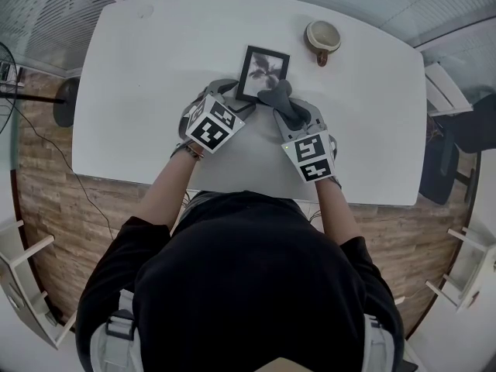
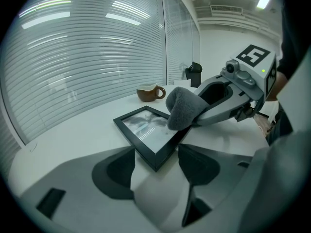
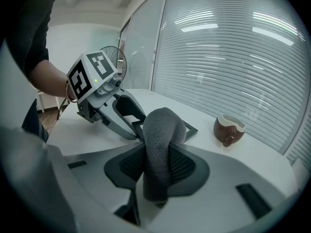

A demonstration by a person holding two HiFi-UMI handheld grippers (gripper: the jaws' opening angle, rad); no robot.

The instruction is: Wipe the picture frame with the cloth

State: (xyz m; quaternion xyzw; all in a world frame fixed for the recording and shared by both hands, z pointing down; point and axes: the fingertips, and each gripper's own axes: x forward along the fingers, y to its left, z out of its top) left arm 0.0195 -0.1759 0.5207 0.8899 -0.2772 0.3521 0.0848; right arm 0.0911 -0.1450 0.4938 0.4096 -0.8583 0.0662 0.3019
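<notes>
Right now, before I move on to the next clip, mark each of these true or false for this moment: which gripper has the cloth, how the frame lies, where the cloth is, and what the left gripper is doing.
1. The right gripper is shut on the grey cloth. True.
2. The picture frame lies flat on the white table. True.
3. The cloth rests on bare table, clear of the frame. False: the left gripper view shows it pressed onto the frame's glass near one edge.
4. The left gripper is clamped on the mug. False: its jaws stand apart with the frame's near corner between them, and the mug stands alone on the far side of the frame.
</notes>
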